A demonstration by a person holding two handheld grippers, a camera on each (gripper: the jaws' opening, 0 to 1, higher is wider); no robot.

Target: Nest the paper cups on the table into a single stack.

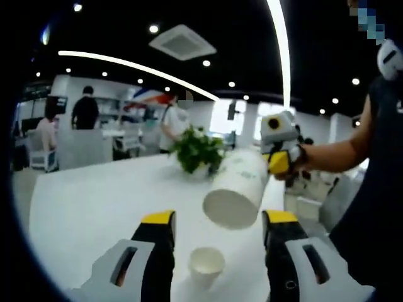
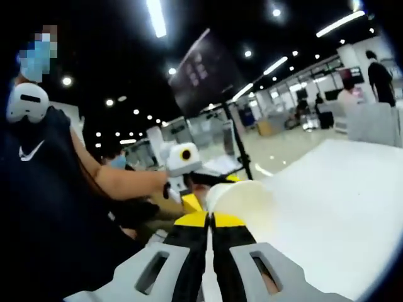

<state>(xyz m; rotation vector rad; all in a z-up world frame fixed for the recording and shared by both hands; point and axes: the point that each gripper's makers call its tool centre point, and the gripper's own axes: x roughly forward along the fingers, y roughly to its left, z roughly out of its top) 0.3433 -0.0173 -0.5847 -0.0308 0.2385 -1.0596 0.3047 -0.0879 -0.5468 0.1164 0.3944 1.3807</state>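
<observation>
While a large paper cup (image 1: 238, 189) is hanging tilted in the air above the white table (image 1: 94, 201), the right gripper (image 1: 281, 160) is gripping it by the rim, jaws clenched on the cup wall; a small paper cup (image 1: 206, 264) is standing upright on the table between the released jaws of the left gripper (image 1: 217, 236); a potted plant (image 1: 198, 151) is sitting further back.

light: bright ceiling strips (image 1: 280, 44) | glare: white table (image 1: 88, 201) | blur: soft, fisheye-warped edges
</observation>
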